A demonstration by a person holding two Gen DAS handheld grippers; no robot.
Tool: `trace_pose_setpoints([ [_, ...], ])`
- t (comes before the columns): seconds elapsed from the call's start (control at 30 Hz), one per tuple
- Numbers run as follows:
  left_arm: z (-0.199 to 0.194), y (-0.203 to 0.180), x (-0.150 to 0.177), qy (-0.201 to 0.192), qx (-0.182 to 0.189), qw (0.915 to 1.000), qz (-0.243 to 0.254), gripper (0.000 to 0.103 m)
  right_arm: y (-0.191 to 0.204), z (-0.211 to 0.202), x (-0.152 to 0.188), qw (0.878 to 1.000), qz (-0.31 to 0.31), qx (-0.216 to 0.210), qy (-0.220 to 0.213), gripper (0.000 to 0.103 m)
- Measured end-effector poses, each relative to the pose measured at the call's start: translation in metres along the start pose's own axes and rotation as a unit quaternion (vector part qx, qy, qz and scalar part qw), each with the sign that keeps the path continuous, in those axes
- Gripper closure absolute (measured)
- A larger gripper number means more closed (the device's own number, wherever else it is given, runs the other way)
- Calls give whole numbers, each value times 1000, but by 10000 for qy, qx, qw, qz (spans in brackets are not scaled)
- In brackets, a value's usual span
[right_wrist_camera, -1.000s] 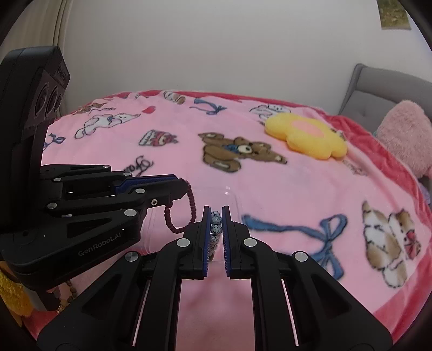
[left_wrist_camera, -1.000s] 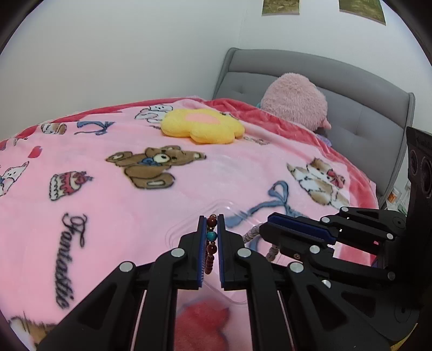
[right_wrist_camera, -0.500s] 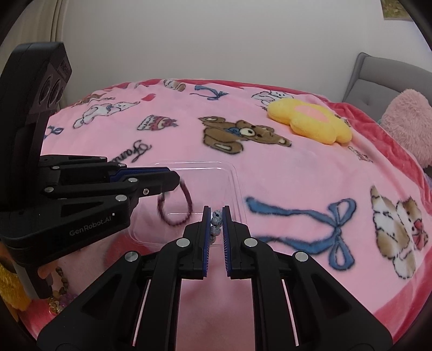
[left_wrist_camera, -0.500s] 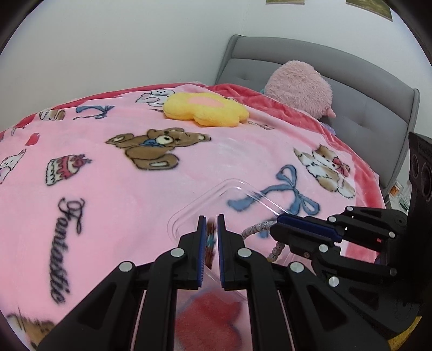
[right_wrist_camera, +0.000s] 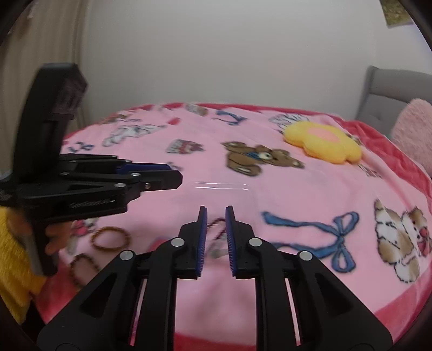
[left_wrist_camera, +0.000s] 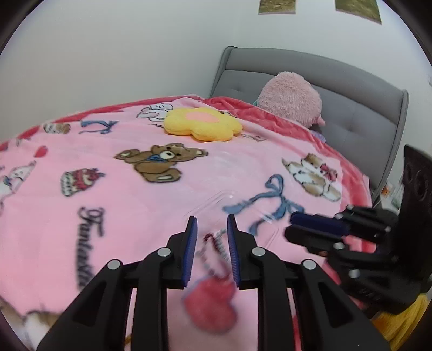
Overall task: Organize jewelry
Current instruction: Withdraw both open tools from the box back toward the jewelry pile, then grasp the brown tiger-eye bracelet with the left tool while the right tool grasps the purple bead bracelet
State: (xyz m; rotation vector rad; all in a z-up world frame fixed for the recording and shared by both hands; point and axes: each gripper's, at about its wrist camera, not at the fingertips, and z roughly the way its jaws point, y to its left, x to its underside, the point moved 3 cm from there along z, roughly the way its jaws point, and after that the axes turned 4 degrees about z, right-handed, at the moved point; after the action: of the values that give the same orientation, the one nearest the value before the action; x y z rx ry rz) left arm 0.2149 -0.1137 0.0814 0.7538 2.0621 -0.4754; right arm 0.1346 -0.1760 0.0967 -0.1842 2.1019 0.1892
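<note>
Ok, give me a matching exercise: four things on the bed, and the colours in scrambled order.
Things:
1. flower cushion
2. fluffy pillow
3. headboard
4. printed bow

Colours:
A. grey
B. blue
C. yellow with a pink centre
D. pale pink

Pairs: 1-C, 2-D, 3-A, 4-B

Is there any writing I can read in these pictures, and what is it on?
"Fantastic": black script printed on the pink blanket, its end blurred and hidden by the left gripper.
Embossed lettering on the side of the left gripper: too blurred to read.
Pictures on the wall: no text discernible.
</note>
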Motion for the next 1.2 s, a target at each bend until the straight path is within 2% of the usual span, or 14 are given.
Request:
trace_pose_setpoints([
  [0.1,-18,7,11,29,-273,9993,251,79,18,-14,9,9991,-227,-347,-1,87],
  [0.13,-25,11,19,87,-385,9987,314,79,23,-17,13,9986,-272,-454,20,84],
  [0.2,-31,20,31,276,-589,9972,360,79,34,-22,24,9972,-334,-663,124,76],
  [0.27,-33,30,47,504,-744,9953,369,79,41,-21,35,9956,-396,-805,283,76],
  [0.33,-33,41,68,876,-773,9925,349,79,48,-17,48,9941,-451,-856,488,76],
  [0.43,-30,55,95,1225,-874,9882,295,79,54,-10,68,9922,-579,-803,755,76],
  [0.57,-25,64,115,1471,-914,9844,306,79,58,2,86,9877,-469,-920,1173,76],
  [0.63,-23,68,119,1501,-905,9840,323,79,60,5,90,9848,-352,-1075,1320,76],
  [0.8,-18,71,115,1479,-775,9856,259,79,72,8,99,9821,-627,-1048,1434,76],
  [1.0,-6,66,115,1600,-767,9829,501,79,79,13,107,9801,-882,-926,1517,76],
  [1.2,-3,60,118,1642,-820,9806,685,79,76,22,114,9777,-857,-907,1687,77],
])
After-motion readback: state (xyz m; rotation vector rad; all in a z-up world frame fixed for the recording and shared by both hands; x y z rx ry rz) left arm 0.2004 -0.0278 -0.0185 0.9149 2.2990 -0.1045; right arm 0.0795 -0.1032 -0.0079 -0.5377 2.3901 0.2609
